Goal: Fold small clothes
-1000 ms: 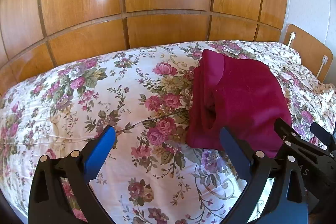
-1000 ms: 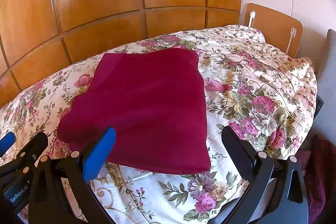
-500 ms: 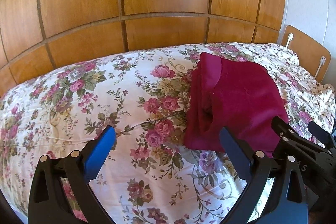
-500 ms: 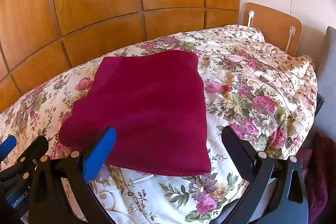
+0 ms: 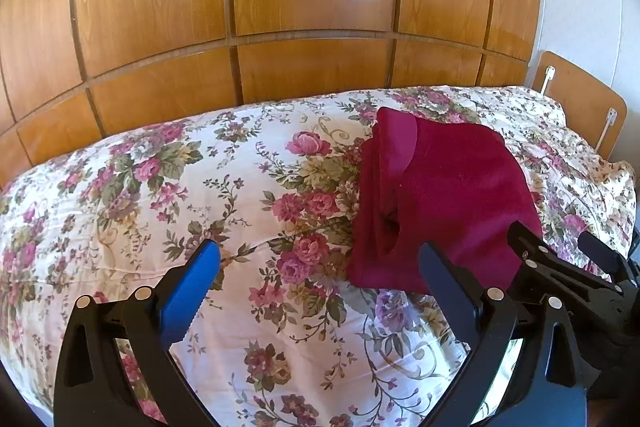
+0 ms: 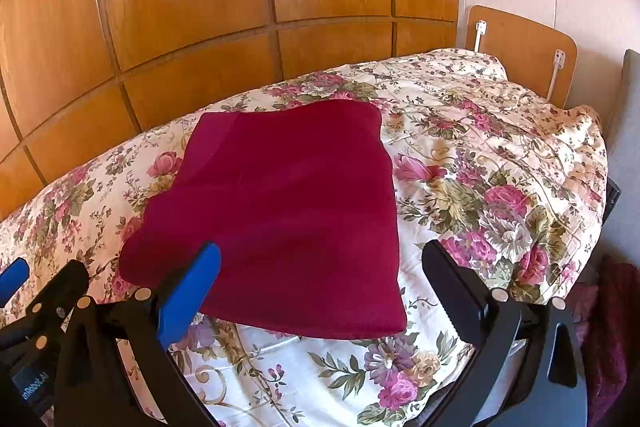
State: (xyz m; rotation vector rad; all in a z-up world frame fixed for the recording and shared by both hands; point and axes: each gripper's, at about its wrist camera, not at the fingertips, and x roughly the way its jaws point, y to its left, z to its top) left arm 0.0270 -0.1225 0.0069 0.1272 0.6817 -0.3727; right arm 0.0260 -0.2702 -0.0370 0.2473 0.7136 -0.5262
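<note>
the left hand-held gripper [image 5: 318,269] is filling the bottom of its own view with its jaws spread wide, and it is gripping nothing; between its fingers only the flowered bedspread [image 5: 168,187] is showing. the right hand-held gripper [image 6: 320,269] is sitting the same way at the bottom of the right wrist view, spread apart and empty, with its blue finger [image 6: 188,291] lying in front of the lower left edge of the cloth; whether it is touching the cloth i cannot tell. each tool is also peeking into the other's picture, at the lower right of the left view and the lower left of the right view.

the dark red garment [image 6: 288,211] is lying on the bed, in the centre of the right view and right of centre in the left view. it is looking already folded: in the right view it is making a neat, nearly square packet with a flat top and a straight edge on the right. in the left view its left side is showing several stacked layers and one rounded flap [image 5: 396,143] standing up a little at the upper end.

i am judging that the folding of this piece is almost finished or finished. perhaps only pressing down this flap is remaining. a dark reddish cloth [image 6: 612,327] is hanging at the lower right edge of the right view, beside the bed; what it is i cannot tell.

behind the bed the wooden panel wall [image 5: 280,7] is filling the upper part of both pictures.
</note>
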